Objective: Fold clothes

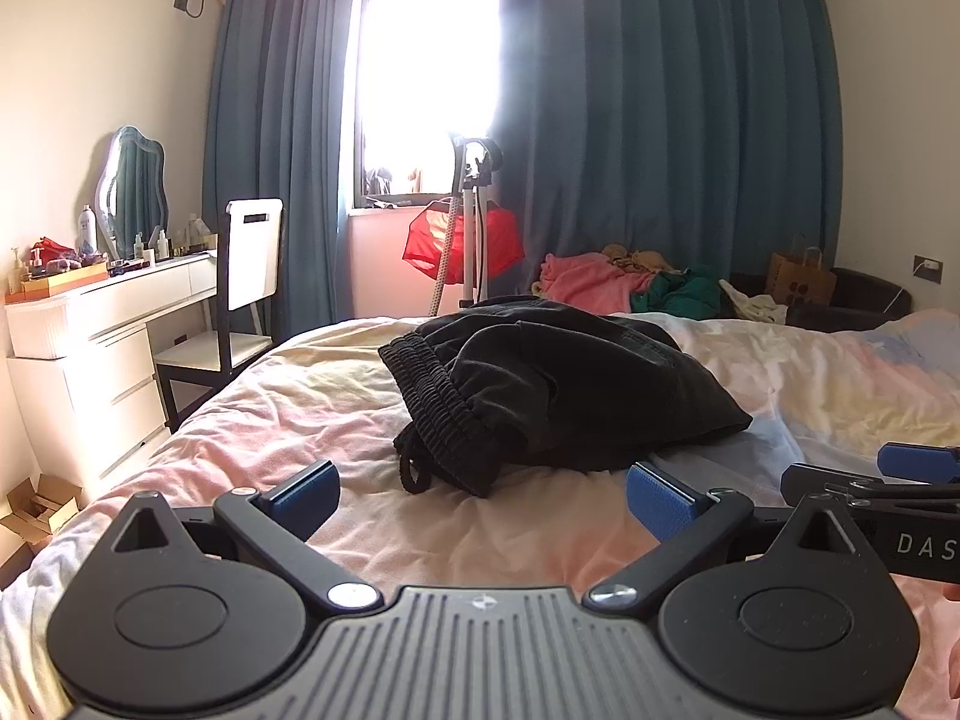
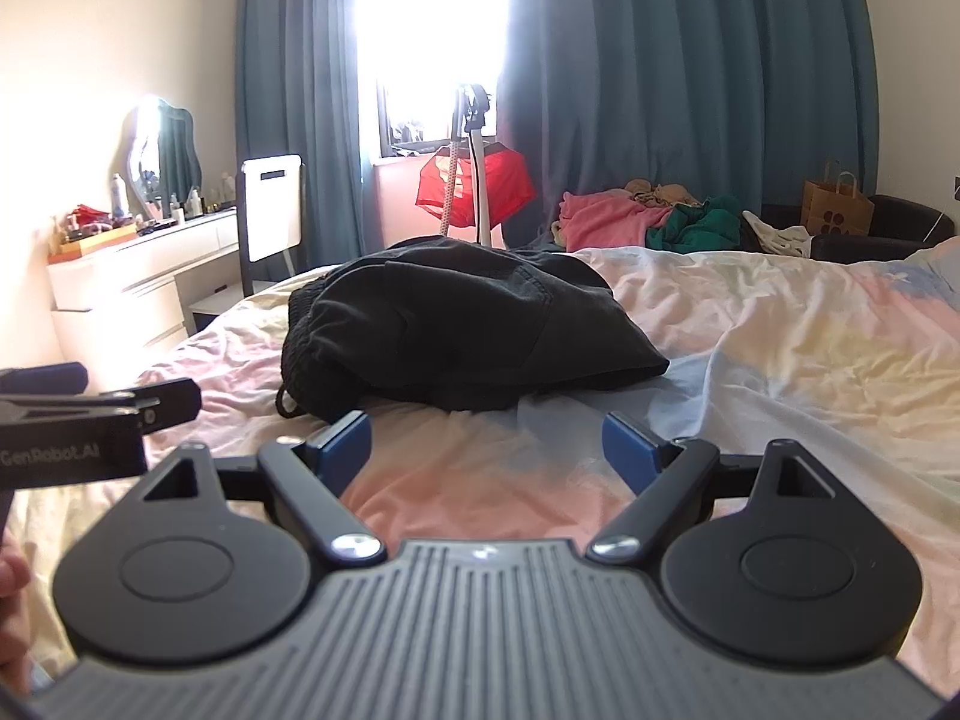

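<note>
A black garment [image 1: 558, 384] with a ribbed elastic waistband and a drawstring lies bunched on the bed [image 1: 288, 420]. It also shows in the right wrist view [image 2: 462, 330]. My left gripper [image 1: 480, 495] is open and empty, low over the sheet just in front of the waistband. My right gripper [image 2: 486, 450] is open and empty, just in front of the garment's near edge. Each gripper shows at the edge of the other's view, the right one in the left wrist view [image 1: 870, 480] and the left one in the right wrist view [image 2: 102, 414].
A pile of pink and green clothes [image 1: 630, 285] lies at the bed's far side. A white dresser [image 1: 102, 330] and chair [image 1: 240, 300] stand left of the bed. A garment steamer stand [image 1: 471, 228] with a red cloth stands by the window.
</note>
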The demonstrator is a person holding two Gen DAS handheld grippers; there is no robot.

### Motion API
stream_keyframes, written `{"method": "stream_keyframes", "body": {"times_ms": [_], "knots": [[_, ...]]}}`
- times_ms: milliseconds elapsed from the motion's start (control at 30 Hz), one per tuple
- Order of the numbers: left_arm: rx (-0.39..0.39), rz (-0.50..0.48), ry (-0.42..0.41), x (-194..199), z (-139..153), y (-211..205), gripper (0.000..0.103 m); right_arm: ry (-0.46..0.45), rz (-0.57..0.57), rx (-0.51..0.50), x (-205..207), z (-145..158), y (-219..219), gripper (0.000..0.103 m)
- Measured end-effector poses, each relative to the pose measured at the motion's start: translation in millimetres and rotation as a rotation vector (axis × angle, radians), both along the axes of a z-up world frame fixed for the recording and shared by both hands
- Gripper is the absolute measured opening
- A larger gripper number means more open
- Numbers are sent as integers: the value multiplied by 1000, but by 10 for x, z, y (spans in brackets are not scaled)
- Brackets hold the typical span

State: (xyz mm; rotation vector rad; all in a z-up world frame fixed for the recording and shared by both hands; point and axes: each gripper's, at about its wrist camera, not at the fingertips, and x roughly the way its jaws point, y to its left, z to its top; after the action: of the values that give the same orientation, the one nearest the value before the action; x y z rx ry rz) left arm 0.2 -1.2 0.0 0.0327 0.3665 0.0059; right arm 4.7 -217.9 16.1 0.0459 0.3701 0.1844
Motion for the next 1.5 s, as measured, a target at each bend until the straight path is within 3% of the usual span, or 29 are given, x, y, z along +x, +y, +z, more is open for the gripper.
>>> {"method": "stream_keyframes", "body": {"times_ms": [1500], "knots": [[-10,1,-19,-54,15,24,102,-12,-41,34,14,11,-99,86]]}}
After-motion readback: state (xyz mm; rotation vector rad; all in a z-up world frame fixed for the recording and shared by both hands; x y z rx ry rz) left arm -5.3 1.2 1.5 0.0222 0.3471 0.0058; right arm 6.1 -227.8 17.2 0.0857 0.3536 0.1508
